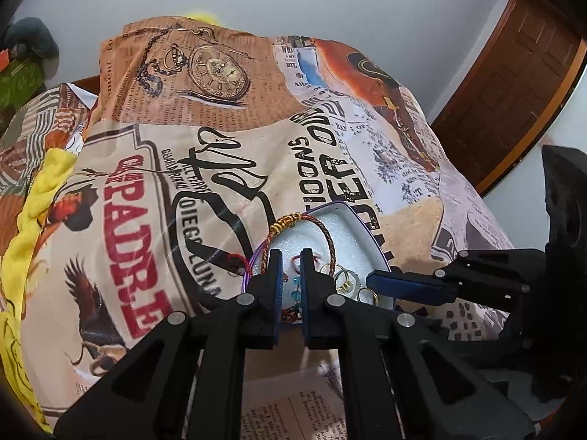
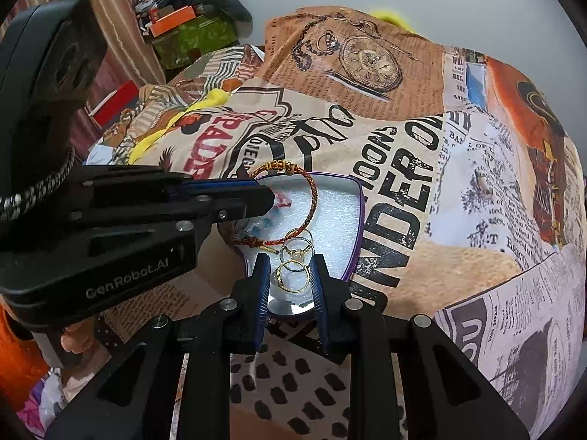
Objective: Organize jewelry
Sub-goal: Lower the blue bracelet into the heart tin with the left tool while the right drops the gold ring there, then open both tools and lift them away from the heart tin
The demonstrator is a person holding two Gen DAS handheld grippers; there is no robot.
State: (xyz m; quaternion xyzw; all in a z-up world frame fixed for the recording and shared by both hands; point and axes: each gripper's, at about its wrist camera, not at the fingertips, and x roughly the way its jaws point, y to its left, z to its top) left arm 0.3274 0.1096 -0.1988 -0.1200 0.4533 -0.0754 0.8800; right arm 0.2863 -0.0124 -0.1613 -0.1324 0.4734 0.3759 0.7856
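A purple-rimmed box (image 1: 361,220) (image 2: 357,198) lined with white foam lies on a printed cloth. A red and gold braided bracelet (image 1: 326,233) (image 2: 312,198) leans over its rim. Several gold rings (image 1: 346,278) (image 2: 293,275) lie in the near corner. A red thread bracelet with blue beads (image 1: 295,293) lies in the foam. My left gripper (image 1: 291,256) is slightly open over that thread bracelet. My right gripper (image 2: 290,260) is open around the gold rings, and it shows in the left wrist view (image 1: 368,278) at the box's right edge.
The cloth (image 1: 227,154) (image 2: 458,168), printed like old newspapers, covers a humped surface. Yellow fabric (image 1: 33,198) lies at its left. A green box (image 2: 190,36) and clutter stand at the far left. A wooden door (image 1: 513,73) is at the right.
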